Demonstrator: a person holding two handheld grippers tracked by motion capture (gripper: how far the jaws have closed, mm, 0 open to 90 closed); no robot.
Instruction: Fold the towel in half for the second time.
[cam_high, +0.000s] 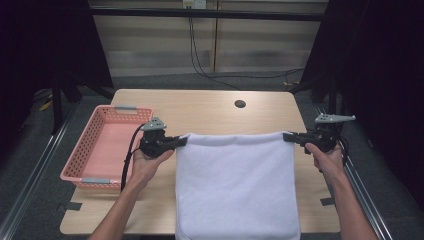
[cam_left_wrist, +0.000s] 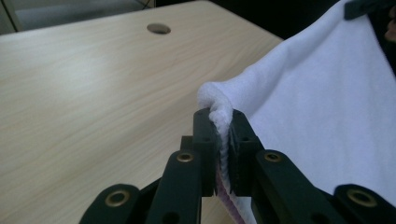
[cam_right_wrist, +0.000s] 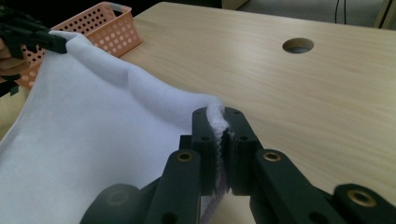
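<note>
High view: white towel (cam_high: 235, 185) stretched between left gripper (cam_high: 183, 141) and right gripper (cam_high: 288, 136), far edge lifted, rest draped over table (cam_high: 210, 110); forearms spread, hands level.

Left gripper view: jaws clamped on towel corner (cam_left_wrist: 219, 112); thin bite, may slip.

Right gripper view: same pinch on other corner (cam_right_wrist: 215, 116); uneven pull could drop it.

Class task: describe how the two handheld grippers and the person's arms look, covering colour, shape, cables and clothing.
Both the left gripper and the right gripper are black, each with two flat, blocky jaws on linkage arms with brass-coloured rivets. A grey three-cornered plate sits on top of each. A black cable trails from the left gripper. The forearms are bare, with no sleeves or gloves visible.
</note>
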